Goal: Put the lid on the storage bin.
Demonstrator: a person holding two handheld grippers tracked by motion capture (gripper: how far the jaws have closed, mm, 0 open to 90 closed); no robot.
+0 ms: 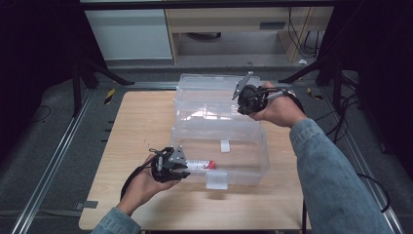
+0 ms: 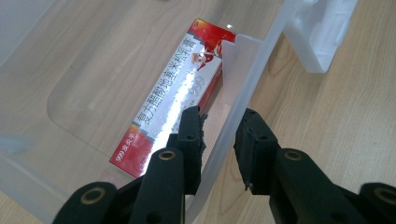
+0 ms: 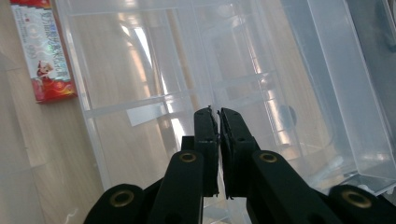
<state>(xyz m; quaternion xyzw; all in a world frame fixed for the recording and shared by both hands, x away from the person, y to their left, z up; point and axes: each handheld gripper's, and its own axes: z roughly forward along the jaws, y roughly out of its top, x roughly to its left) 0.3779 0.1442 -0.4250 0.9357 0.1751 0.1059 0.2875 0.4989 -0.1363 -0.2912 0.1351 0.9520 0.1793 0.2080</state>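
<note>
High view. A wooden table carries a clear plastic storage box with its lid stood open at the far side. A red-and-white carton, slim like a medicine or ointment pack, lies flat on the box floor against the near wall. The left gripper sits at the box's near-left corner, close to the carton's end. The right gripper is up at the raised lid's right edge, held by a hand in a denim sleeve.

Left gripper view. The left gripper has its jaws narrowly apart and straddling the box's near wall, one jaw inside and one outside. The inner jaw lies beside or over the carton; they hold nothing that I can confirm. The white latch tab hangs outside the wall.

Right gripper view. The right gripper has jaws nearly together with a thin slit between; possibly a lid edge is pinched there, but clear plastic on clear plastic hides it, so I cannot tell. The carton shows at upper left through the box.

Handling, my judgement: the carton looks light, thin-walled, crushable, glossy and a bit slippery. Best taken across its narrow width near mid-length with gentle squeeze. The box is stiff but flexes, smooth walls; the lid edge or latch gives the surest purchase.
</note>
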